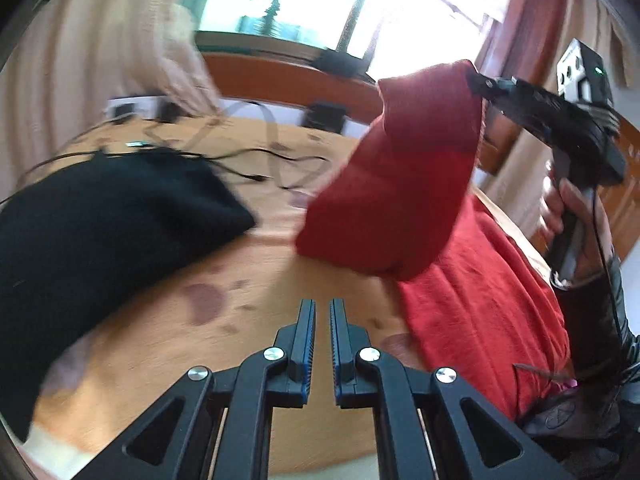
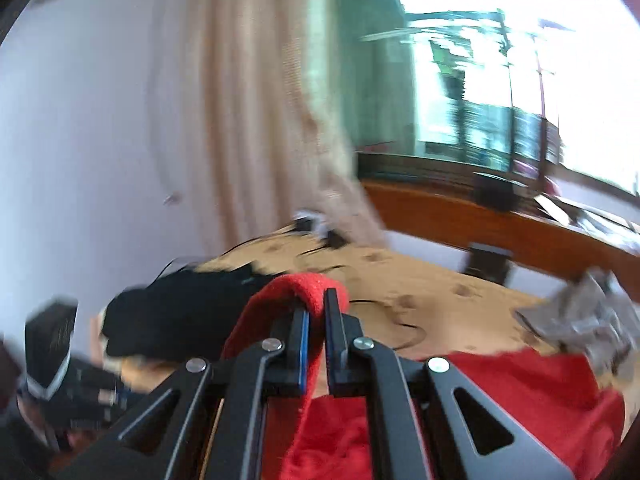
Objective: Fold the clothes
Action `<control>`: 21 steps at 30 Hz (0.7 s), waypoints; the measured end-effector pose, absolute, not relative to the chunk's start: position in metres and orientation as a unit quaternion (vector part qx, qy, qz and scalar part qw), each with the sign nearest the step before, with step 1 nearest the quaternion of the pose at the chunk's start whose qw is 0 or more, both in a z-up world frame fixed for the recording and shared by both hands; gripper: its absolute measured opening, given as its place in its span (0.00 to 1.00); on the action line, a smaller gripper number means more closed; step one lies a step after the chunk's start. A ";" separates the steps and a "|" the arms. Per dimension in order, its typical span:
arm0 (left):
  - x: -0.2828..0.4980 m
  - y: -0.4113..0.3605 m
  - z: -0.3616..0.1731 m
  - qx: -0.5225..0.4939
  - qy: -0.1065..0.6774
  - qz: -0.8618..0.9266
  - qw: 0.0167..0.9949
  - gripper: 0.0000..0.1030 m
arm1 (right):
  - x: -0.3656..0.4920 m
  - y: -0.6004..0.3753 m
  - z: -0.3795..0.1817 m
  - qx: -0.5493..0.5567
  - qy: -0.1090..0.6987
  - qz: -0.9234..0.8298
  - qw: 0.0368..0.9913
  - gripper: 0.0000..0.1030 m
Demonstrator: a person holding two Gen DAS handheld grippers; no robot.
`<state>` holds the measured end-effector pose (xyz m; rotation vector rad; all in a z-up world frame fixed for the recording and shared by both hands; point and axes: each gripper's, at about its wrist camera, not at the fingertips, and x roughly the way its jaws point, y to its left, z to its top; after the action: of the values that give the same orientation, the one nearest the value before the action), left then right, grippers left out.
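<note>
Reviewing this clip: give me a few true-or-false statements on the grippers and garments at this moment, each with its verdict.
1. The right gripper is clamped on the red garment. True.
2. The left gripper holds the black garment. False: it holds nothing, its fingers nearly closed.
3. The red garment's held edge is lifted off the bed. True.
4. The black garment lies on top of the red one. False: they lie apart.

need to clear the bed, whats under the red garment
The red garment lies on the patterned tan bedspread, its corner lifted by the right gripper. Anything beneath the flat part is covered.
</note>
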<state>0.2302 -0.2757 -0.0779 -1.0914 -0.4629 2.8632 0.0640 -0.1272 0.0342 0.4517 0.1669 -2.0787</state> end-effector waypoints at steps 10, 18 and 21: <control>0.140 -0.216 -0.091 -0.403 -0.121 0.906 0.051 0.08 | -0.040 0.009 -0.004 0.272 -0.058 -0.915 0.292 0.11; 0.103 -0.191 -0.096 -0.416 -0.065 0.907 0.021 0.08 | -0.055 0.073 -0.071 0.365 -0.090 -0.896 0.235 0.57; 0.094 -0.189 -0.101 -0.420 -0.053 0.906 0.012 0.08 | -0.051 0.099 -0.074 0.359 -0.099 -0.903 0.216 0.80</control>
<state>0.0940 -0.1889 -0.1007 -1.3110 -0.1641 2.8248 -0.0507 0.0986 -0.0743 0.9935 -0.2756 -2.5014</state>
